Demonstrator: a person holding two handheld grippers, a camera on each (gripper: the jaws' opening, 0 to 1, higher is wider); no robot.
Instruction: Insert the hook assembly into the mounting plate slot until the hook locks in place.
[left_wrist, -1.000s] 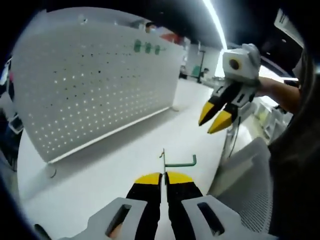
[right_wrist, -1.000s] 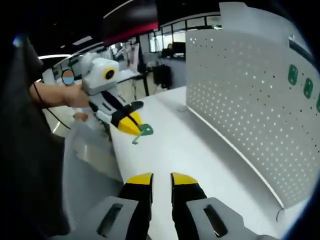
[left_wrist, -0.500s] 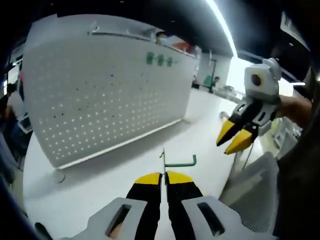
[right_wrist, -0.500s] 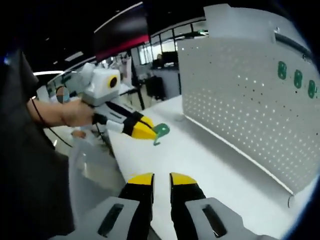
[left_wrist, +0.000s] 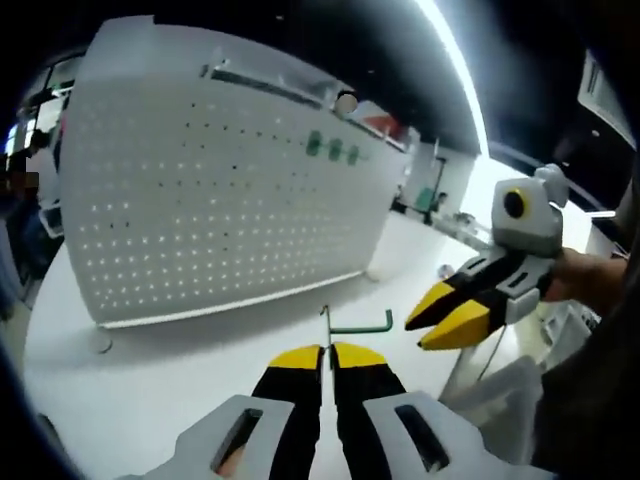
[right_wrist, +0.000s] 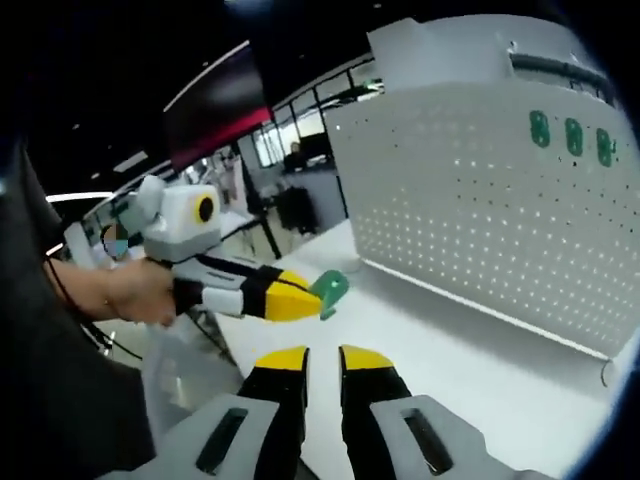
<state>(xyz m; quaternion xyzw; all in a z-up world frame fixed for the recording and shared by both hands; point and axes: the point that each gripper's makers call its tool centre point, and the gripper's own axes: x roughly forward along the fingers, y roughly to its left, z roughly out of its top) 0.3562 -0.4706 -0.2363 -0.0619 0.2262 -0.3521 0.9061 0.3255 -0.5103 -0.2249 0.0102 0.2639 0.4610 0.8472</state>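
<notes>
In the left gripper view my left gripper (left_wrist: 328, 350) is shut on the hook assembly (left_wrist: 355, 325). Its thin metal back stands upright between the jaws and its green arm points right. The white perforated mounting plate (left_wrist: 220, 200) stands upright on the table beyond it, apart from the hook. My right gripper (left_wrist: 418, 333) comes in from the right, just beside the hook's green tip. In the right gripper view my right gripper (right_wrist: 322, 352) is open with nothing in it. The left gripper (right_wrist: 318, 300) holds the green hook (right_wrist: 330, 290) just ahead, left of the plate (right_wrist: 480, 200).
Three green hooks (left_wrist: 333, 150) hang near the plate's top edge, also seen as green hooks (right_wrist: 572, 135). The white table (left_wrist: 170, 390) runs in front of the plate. A grey mesh object (left_wrist: 495, 400) sits at the table's right edge. A hand (right_wrist: 130, 290) holds the left gripper.
Both cameras have swung to face the plate more squarely. The right gripper has dropped lower and come close to the hook's tip. The left gripper still holds the hook.
</notes>
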